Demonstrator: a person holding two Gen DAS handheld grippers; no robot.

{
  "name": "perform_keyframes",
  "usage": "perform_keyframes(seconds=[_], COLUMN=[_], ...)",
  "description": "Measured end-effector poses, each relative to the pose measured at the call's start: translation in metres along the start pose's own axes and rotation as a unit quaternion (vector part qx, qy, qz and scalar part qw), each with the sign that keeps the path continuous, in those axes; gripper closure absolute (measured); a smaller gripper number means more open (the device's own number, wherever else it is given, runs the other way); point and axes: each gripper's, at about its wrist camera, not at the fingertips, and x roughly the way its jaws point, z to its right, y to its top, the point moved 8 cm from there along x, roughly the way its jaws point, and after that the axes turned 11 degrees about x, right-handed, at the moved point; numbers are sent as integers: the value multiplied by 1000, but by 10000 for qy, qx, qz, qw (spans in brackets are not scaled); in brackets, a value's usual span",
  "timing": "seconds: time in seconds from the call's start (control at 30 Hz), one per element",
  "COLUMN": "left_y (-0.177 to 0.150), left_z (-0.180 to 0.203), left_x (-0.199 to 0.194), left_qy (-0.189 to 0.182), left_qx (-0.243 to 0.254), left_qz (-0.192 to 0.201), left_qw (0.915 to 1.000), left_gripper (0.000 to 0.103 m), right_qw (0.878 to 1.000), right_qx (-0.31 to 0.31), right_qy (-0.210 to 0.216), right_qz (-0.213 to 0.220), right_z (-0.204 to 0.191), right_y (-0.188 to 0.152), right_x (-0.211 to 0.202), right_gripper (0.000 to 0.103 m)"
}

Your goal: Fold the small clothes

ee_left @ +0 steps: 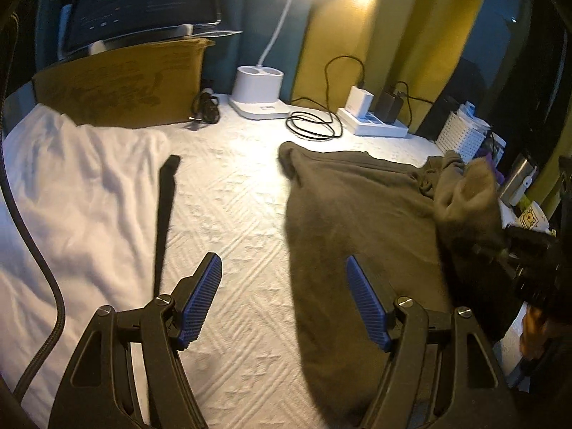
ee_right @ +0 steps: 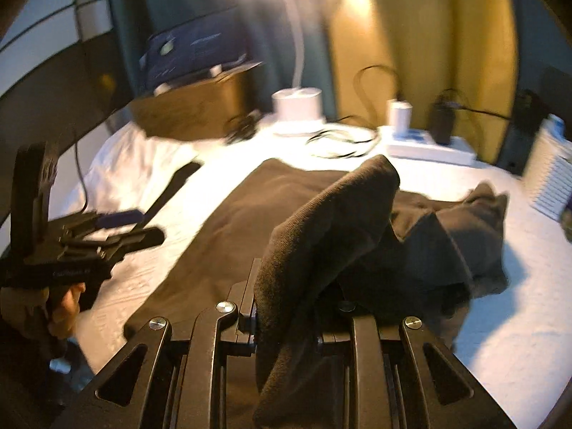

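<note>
Garment (ee_left: 361,214), a brown fleecy piece of soft, matte cloth, lies spread on the right half of the counter (ee_left: 228,207), its left edge running straight toward the camera and its far right end bunched into folds. The counter wears a white quilted cover stitched in diamond and chevron lines. A crumpled white cloth (ee_left: 71,193) covers the left side, and a flat black strap (ee_left: 166,211) lies along its edge.

At the back stands a brown cardboard box (ee_left: 121,82) with a dark monitor (ee_left: 139,7) above it. Beside it sits a white lamp base (ee_left: 258,94) with a curved neck rising to a glaring head. A coiled black cable (ee_left: 312,127) lies near a white power strip (ee_left: 375,125) carrying a white and a black charger. Teal and mustard curtains hang behind. A white perforated basket (ee_left: 461,136) stands at the right edge.

The left hand-held gripper (ee_left: 284,300) hangs over the counter by the garment's left edge, its ribbed blue pads (ee_left: 200,300) spread wide and holding nothing. The right hand-held gripper (ee_right: 286,307) is clenched on a corner of the garment, the cloth rising in a thick fold between its black fingers and draping over them
</note>
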Motion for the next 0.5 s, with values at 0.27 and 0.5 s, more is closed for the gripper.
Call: perform_keyframes(seconds=[0.27,0.5], left_y=[-12,-16], left_z=[-13,-14], left_x=[-9,-11], left_qy=[100,138], left_qx=[-90,-147], left_qz=[-34,-95], left_qw=[9999,9998], left_gripper=[31,31], right_qw=[9974,9946], right_qx=[-344,-505], right_qy=[234,334], right_qz=[-597,-846], right_z=[-42,-52], right_y=[-38,-57], right_x=[33,42], right_gripper=[80,69])
